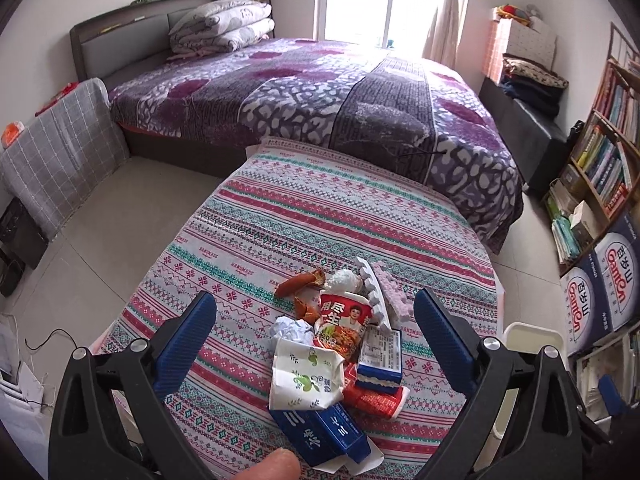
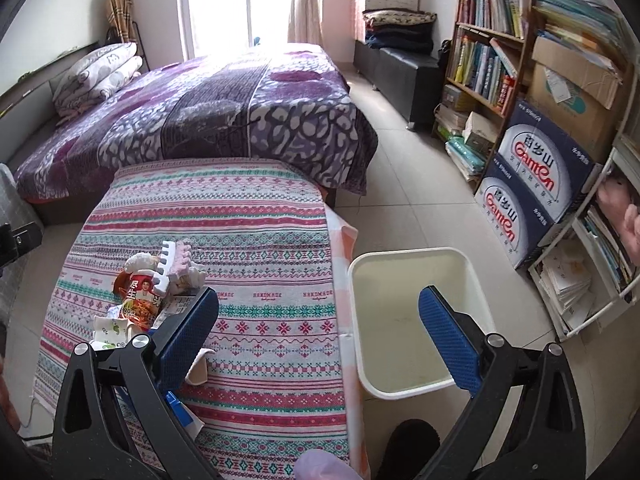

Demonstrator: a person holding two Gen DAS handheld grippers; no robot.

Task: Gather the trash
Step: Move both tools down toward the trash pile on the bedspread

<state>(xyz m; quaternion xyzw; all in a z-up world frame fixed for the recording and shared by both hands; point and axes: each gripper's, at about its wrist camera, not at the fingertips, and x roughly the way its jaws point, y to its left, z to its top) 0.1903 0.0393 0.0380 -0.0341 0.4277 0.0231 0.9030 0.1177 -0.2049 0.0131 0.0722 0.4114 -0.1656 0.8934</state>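
Left gripper [image 1: 314,322]: fingers spread wide, nothing gripped; the trash pile [image 1: 340,344] is framed between them on the patterned tablecloth [image 1: 280,216]. Nearest, between the finger bases, a blue carton [image 1: 320,432] is noted; beyond it a white leaf-printed wrapper [image 1: 304,376], a red packet [image 1: 376,400] and a blue-and-white box [image 1: 380,356]; between the fingertips a crumpled paper ball [image 1: 290,328] and a red noodle-cup lid [image 1: 344,320]; past the tips, white and pink foam strips [image 1: 384,292] and orange-brown scraps [image 1: 298,282]. Right gripper [image 2: 318,316]: fingers likewise wide and empty; its left finger stands over the table edge of the pile, its right finger over the white bin [image 2: 416,320] on the floor beside the table. Progress is judged nil or near it: the whole pile is left on the cloth, and the visible bin interior looks bare. The bin's near wall and part of its floor are masked by the right finger; the lowest items of the pile are overlapped and cannot be identified; a fingertip [image 1: 266,466] is cut off at the frame's lower edge.
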